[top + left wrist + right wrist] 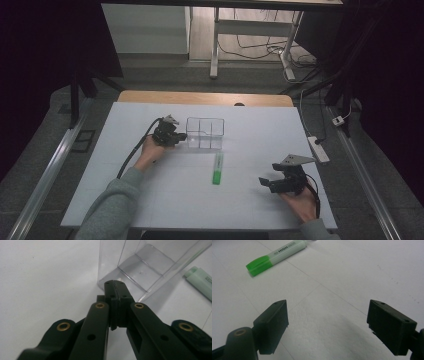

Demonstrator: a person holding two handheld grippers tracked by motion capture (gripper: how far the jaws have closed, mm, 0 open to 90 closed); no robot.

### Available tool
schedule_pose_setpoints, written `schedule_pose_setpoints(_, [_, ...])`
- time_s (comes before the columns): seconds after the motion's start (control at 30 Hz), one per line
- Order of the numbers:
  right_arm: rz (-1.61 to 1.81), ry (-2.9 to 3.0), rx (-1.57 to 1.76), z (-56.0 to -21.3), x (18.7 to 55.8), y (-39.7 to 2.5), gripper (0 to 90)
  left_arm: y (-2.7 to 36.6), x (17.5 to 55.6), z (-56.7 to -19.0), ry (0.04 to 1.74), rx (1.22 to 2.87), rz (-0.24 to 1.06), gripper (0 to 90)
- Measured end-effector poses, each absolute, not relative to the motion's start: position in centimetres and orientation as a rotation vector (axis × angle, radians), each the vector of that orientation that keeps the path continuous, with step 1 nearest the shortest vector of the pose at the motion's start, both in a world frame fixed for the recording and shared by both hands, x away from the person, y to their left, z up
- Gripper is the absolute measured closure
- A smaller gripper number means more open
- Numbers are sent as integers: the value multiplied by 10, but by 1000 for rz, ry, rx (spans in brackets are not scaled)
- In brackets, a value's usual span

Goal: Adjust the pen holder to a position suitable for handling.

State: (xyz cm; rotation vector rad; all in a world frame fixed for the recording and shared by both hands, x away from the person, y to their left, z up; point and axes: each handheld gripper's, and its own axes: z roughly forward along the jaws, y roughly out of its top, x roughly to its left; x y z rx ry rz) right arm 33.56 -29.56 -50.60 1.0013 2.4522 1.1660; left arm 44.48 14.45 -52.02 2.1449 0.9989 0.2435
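Observation:
A green highlighter (217,169) lies on the white table, its green cap toward me; it also lies at the top left of the right gripper view as the highlighter (275,256) and at the right edge of the left gripper view as the highlighter (201,281). A clear plastic box (205,133) with compartments stands just behind it. My left gripper (177,137) is shut, empty, its tips close to the box (140,267). My right gripper (263,182) rests near the front right, open, nothing between its pads (273,322).
The white table (250,210) has bare room in the middle and front. Its wooden far edge (205,98) shows behind. Beyond are desk legs, cables and a power strip (318,148) on the floor at the right.

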Motion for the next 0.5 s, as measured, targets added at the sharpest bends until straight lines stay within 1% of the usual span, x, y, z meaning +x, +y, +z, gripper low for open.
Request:
schedule_pose_setpoints(0.23, [1161, 2450, 1006, -506, 336, -296, 166, 145, 444, -519, 984, 2134, 237, 890])
schedule_pose_setpoints(0.5, [1179, 2437, 1007, -505, 333, -297, 166, 156, 431, -506, 969, 2113, 286, 890])
